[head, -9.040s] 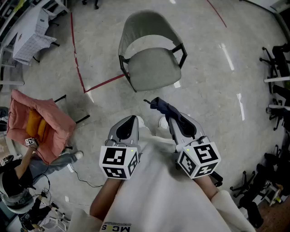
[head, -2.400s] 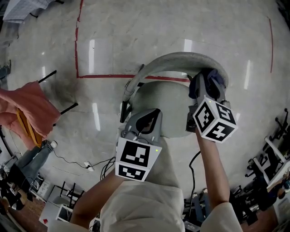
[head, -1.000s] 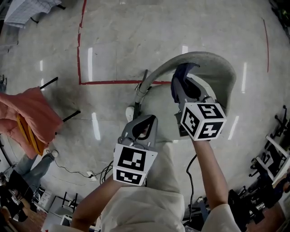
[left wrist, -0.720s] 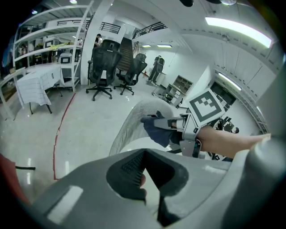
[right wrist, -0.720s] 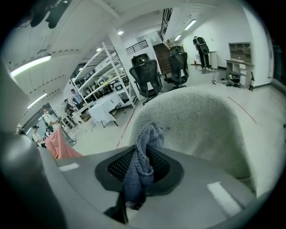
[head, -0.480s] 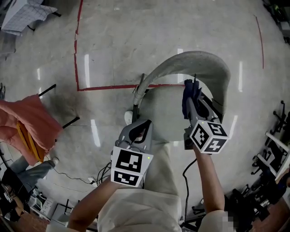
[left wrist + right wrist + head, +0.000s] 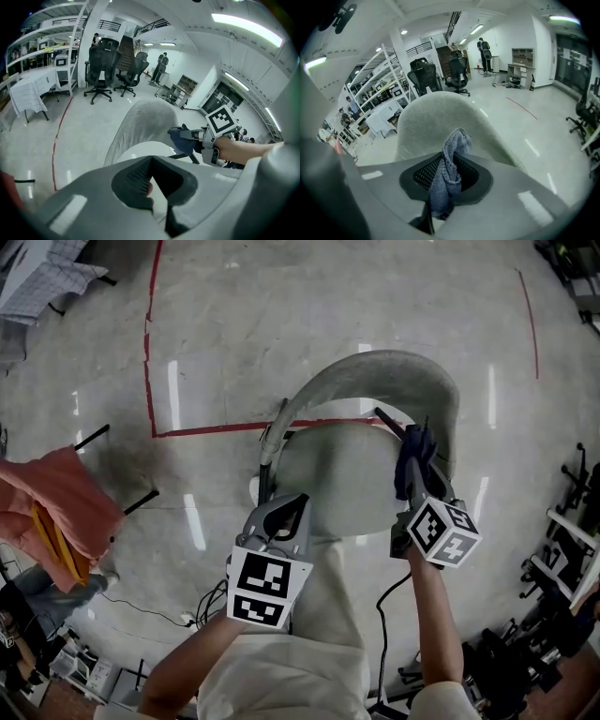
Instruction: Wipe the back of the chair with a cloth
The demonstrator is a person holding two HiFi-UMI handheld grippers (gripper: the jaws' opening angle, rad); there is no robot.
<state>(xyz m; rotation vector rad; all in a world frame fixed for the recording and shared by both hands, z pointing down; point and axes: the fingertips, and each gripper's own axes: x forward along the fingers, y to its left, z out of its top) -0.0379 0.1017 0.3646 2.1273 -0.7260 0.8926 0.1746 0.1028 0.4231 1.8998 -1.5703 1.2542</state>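
A chair with a curved grey-green back (image 7: pixel 375 371) and a pale seat (image 7: pixel 333 474) stands right in front of me. My right gripper (image 7: pixel 417 470) is shut on a blue cloth (image 7: pixel 411 448) at the right end of the back, by the black arm bar. In the right gripper view the cloth (image 7: pixel 450 164) hangs bunched between the jaws of the gripper (image 7: pixel 445 180), with the chair back (image 7: pixel 436 122) just beyond; whether they touch is unclear. My left gripper (image 7: pixel 286 514) is shut and holds nothing at the seat's near left edge. Its own view shows it (image 7: pixel 150 180) facing the chair back (image 7: pixel 140 122) and the cloth (image 7: pixel 185 140).
A pink-draped seat (image 7: pixel 56 512) stands at the left. Red tape (image 7: pixel 216 427) runs across the glossy floor behind the chair. Cables (image 7: pixel 211 601) lie near my feet. Black office chairs (image 7: pixel 426 75) and shelving stand farther off, with more chair bases at the right edge (image 7: pixel 572 549).
My right gripper has carried the cloth from the top middle of the chair back round to its right end and nearer to me. The left gripper has barely moved.
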